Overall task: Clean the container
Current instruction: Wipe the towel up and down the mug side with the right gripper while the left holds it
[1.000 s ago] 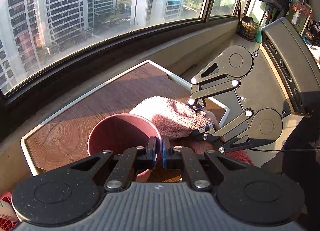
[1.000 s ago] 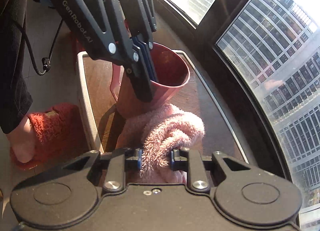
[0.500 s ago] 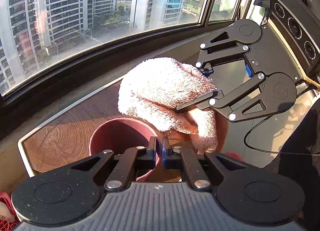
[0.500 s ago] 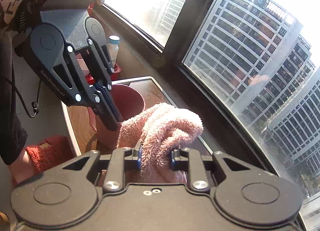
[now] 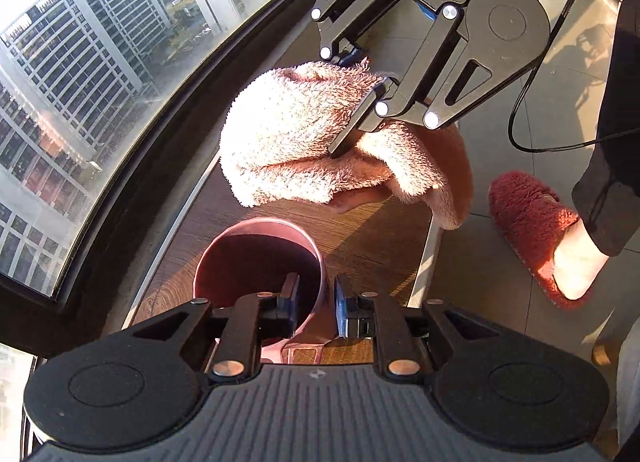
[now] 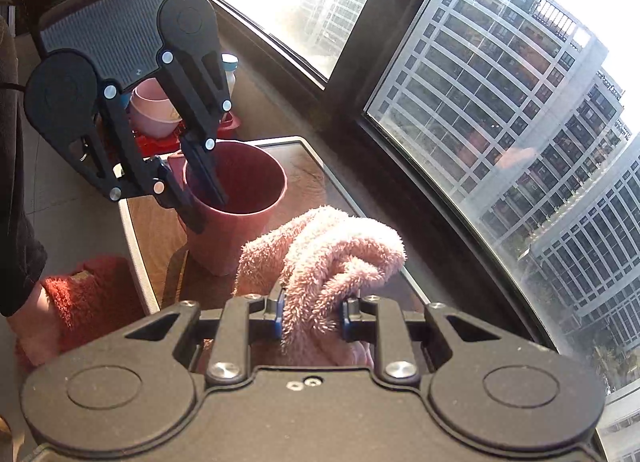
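Observation:
A dark pink cup stands upright on a wood-grain tray table. My left gripper straddles the cup's near wall, one finger inside and one outside. Its pads stand apart, wider than the wall. The right wrist view shows the same cup with the left gripper over its rim. My right gripper is shut on a fluffy pink towel. It holds the towel in the air just beyond the cup, above the tray, with a fold hanging down.
A curved window with a dark frame runs along the tray's far side. A person's foot in a red fluffy slipper stands on the floor beside the tray. A pink bowl and a bottle sit behind the cup.
The right gripper has lifted the towel off the tray and holds it above the cup. The left gripper's fingers have spread apart at the cup's rim, and its view has tilted downward.

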`<state>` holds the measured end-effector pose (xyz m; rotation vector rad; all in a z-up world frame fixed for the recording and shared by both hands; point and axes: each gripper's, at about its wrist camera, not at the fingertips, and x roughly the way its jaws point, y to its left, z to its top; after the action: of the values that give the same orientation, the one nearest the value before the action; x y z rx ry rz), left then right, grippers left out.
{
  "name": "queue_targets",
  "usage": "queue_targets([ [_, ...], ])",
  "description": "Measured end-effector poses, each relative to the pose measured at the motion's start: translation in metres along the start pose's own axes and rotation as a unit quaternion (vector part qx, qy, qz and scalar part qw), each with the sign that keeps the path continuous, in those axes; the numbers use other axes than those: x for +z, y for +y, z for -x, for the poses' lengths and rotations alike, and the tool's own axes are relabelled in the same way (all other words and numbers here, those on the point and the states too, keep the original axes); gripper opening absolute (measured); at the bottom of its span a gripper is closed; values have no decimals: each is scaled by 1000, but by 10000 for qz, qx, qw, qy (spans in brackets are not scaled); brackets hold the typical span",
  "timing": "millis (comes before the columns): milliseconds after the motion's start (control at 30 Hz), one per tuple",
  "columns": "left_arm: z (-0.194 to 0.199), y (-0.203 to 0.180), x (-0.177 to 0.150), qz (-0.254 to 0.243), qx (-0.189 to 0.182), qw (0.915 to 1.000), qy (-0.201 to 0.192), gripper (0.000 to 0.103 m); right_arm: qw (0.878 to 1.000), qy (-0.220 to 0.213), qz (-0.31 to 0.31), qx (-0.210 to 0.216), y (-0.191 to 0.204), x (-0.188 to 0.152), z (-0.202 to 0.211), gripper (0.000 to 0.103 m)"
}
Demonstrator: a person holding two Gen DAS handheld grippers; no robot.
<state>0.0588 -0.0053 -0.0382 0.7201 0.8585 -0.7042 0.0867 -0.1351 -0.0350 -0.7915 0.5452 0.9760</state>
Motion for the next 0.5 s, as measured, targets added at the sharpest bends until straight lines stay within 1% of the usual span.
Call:
queue_targets([
  [33,-1,-1,-3,-333,21,9993,141,18,10000,2,-3,4,-1,-1,0,23],
  [100,-5,-6,-6,-813,97,9960,351,18,10000,9,-10,1,0,-1,-1,23],
  [267,-8,-13,-10,-1700,99,9835,611,20,10000,-1,-31,23,1,0,-2,24],
  [433,-18,-23,-12,-2291,146,9701,785,20,10000,43,31,84,3,-3,-3,24],
  [500,-21,-24,-11,-2336,212,9687,811,19,9999,61,45,86,4,-4,-3,24],
])
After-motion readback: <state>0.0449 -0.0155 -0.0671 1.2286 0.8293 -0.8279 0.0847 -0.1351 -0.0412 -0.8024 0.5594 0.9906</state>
